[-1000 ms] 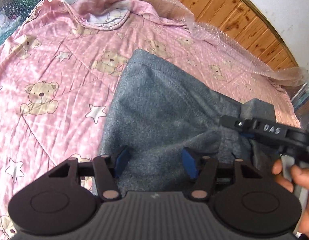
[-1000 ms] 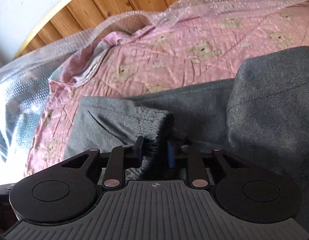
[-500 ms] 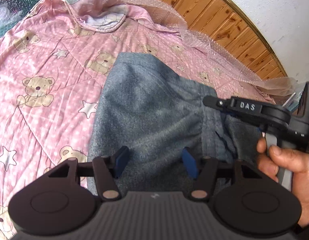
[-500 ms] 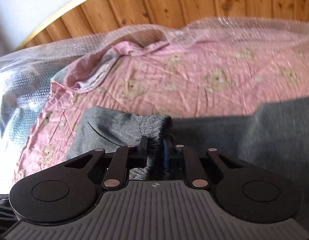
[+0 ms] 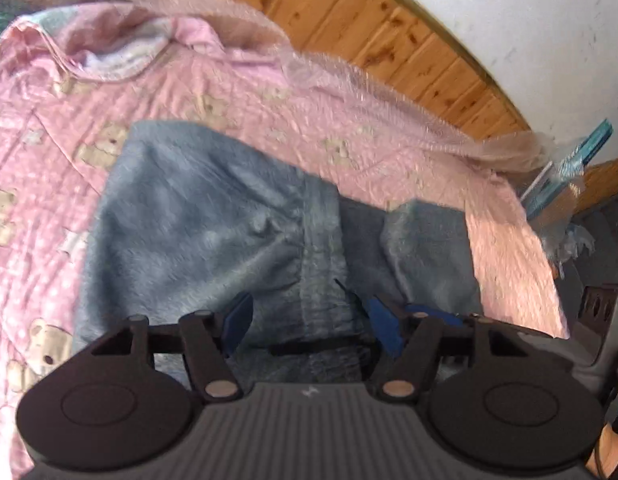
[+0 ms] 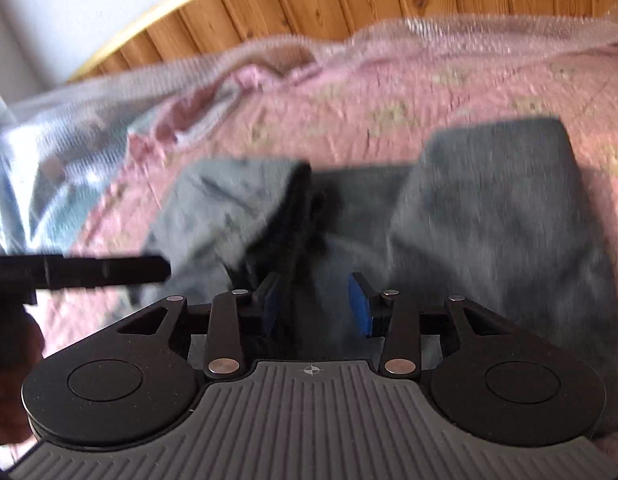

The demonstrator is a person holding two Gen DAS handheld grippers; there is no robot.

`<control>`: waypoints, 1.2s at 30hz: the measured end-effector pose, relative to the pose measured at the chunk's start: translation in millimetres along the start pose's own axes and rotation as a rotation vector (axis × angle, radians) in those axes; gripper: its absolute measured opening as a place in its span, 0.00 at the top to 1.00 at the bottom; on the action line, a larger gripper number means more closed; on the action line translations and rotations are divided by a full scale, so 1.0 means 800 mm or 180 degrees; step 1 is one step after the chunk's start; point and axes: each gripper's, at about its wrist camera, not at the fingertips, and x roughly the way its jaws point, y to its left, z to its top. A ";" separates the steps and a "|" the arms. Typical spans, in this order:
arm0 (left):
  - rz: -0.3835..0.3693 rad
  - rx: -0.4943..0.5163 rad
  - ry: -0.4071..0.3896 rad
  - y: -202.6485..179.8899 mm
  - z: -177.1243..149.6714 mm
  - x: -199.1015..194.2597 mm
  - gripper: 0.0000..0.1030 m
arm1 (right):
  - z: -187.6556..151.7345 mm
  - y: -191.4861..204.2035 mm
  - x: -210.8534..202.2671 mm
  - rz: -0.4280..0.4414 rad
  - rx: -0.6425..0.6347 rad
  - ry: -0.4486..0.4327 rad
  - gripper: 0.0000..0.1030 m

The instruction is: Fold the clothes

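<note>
A grey fleece garment (image 5: 197,232) lies partly folded on a pink teddy-bear quilt (image 5: 41,160). In the left wrist view my left gripper (image 5: 309,322) hovers low over the garment's ribbed band (image 5: 321,256). Its jaws are opening, and the blue pads stand apart from the cloth. In the right wrist view my right gripper (image 6: 315,304) sits over the same garment (image 6: 489,216). Its jaws are opening too, with grey cloth below them but nothing pinched. A folded-over ribbed edge (image 6: 297,200) lies just ahead. One of the left gripper's fingers (image 6: 105,270) reaches in from the left.
A wooden headboard (image 5: 389,24) and white wall (image 5: 529,20) run behind the bed. Bubble wrap (image 5: 349,72) drapes along the quilt's far edge. The quilt's right edge (image 5: 521,248) drops off beside a blue and clear object (image 5: 565,172). A hand (image 6: 9,360) shows at the left.
The right gripper pinched the ribbed edge, then let it go and its jaws spread. Both views have shifted sideways and are blurred. The right gripper has slid out of the left view's middle.
</note>
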 end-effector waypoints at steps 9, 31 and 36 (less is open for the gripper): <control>0.0053 0.0265 -0.0191 -0.106 0.039 -0.013 0.29 | -0.022 -0.094 -0.131 -0.0511 0.0279 -0.0844 0.22; 0.0117 0.0679 0.0841 -0.249 0.101 0.116 0.80 | -0.074 -0.065 -0.165 -0.0319 -0.0824 -0.1148 0.66; -0.0381 0.0204 0.0332 -0.149 0.116 -0.018 0.81 | -0.055 -0.046 -0.198 0.0035 -0.0532 -0.1414 0.39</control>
